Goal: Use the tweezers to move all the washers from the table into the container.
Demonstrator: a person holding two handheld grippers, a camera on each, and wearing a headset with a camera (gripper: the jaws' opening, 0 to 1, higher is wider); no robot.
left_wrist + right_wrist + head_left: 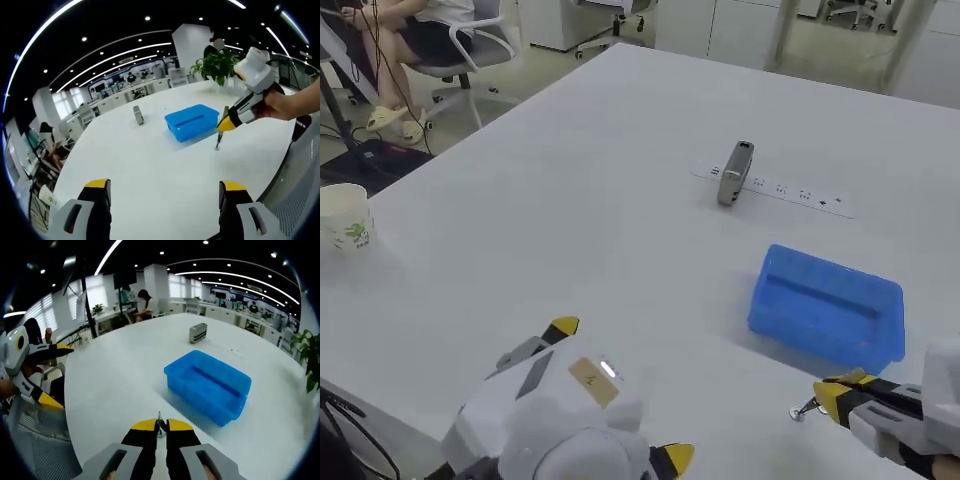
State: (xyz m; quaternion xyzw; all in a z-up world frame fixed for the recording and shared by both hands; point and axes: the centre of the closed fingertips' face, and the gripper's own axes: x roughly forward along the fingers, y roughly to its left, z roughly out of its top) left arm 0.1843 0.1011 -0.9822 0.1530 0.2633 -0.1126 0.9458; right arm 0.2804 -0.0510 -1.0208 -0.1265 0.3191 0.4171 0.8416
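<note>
While clenched on tweezers [219, 137], tips down by counter [115, 370] | blue container [207, 385] near, 2 o'clock of right gripper [158, 426] | left gripper [165, 185] released, 10 o'clock, well apart.

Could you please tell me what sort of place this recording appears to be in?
Most likely an open-plan office: the work happens on a large white table, rolling office chairs stand behind it, and the gripper views show rows of desks under long ceiling light strips, with a potted plant.
</note>
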